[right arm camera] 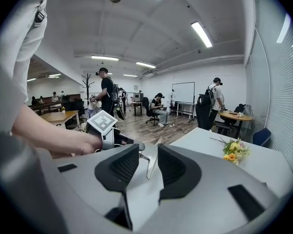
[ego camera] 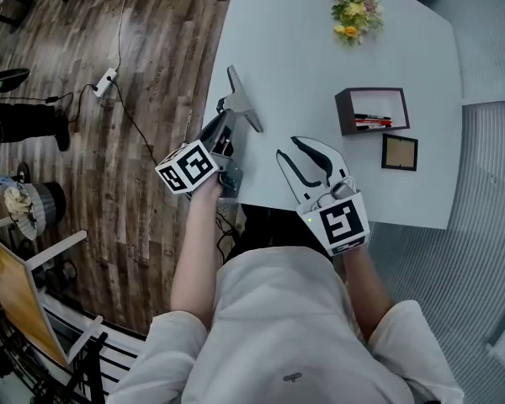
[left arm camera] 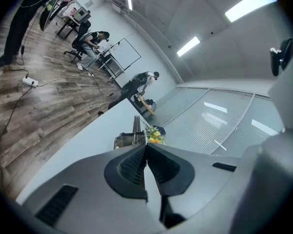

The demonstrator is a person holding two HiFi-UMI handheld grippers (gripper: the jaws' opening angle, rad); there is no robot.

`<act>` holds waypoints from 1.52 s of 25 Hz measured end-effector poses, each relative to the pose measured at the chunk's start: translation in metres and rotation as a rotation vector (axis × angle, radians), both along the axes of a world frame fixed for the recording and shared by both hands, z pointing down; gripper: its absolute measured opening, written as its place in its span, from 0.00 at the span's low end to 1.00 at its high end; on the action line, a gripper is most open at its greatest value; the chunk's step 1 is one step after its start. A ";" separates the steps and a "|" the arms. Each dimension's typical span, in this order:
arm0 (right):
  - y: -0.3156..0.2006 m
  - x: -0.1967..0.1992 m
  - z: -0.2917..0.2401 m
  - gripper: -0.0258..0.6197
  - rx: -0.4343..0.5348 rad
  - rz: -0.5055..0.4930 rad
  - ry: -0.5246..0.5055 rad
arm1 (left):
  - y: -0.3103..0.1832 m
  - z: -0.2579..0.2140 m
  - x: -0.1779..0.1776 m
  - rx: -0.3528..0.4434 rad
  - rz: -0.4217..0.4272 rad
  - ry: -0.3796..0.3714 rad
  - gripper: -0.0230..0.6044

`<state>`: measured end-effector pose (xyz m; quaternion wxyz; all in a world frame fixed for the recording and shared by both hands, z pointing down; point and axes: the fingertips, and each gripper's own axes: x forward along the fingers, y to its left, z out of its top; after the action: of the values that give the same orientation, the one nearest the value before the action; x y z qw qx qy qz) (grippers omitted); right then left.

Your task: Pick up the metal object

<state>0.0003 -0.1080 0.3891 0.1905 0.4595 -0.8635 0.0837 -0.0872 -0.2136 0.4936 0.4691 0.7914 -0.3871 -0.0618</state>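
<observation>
A white table [ego camera: 320, 57] is seen with its middle left bare. At its left edge the metal object [ego camera: 242, 101] is gripped by the closed jaws of the left gripper [ego camera: 225, 120], its long axis running near to far. The right gripper [ego camera: 291, 148] is held at the near edge, jaws wide apart and empty. Pens [ego camera: 374, 123] are kept in a dark box [ego camera: 345, 108] at right.

White short-sleeved shirt [ego camera: 295, 335]; left claw [left arm camera: 145, 147], right claw [right arm camera: 147, 152] grey, black-padded.
</observation>
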 end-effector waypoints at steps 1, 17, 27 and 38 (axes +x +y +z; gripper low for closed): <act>0.003 -0.002 -0.002 0.24 0.003 0.006 0.002 | 0.003 -0.002 -0.004 0.003 0.001 0.000 0.07; 0.037 -0.021 -0.035 0.23 0.097 0.047 0.031 | 0.057 -0.048 -0.022 0.092 0.050 0.022 0.07; 0.052 -0.017 -0.053 0.21 0.151 0.086 0.025 | 0.084 -0.092 -0.019 0.204 0.090 0.010 0.07; 0.055 -0.008 -0.066 0.18 0.178 0.131 -0.010 | 0.104 -0.132 -0.011 0.345 0.145 -0.062 0.07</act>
<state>-0.0073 -0.0533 0.3231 0.1386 0.5297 -0.8365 0.0211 -0.0984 -0.1099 0.3621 0.3177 0.8874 -0.3269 -0.0689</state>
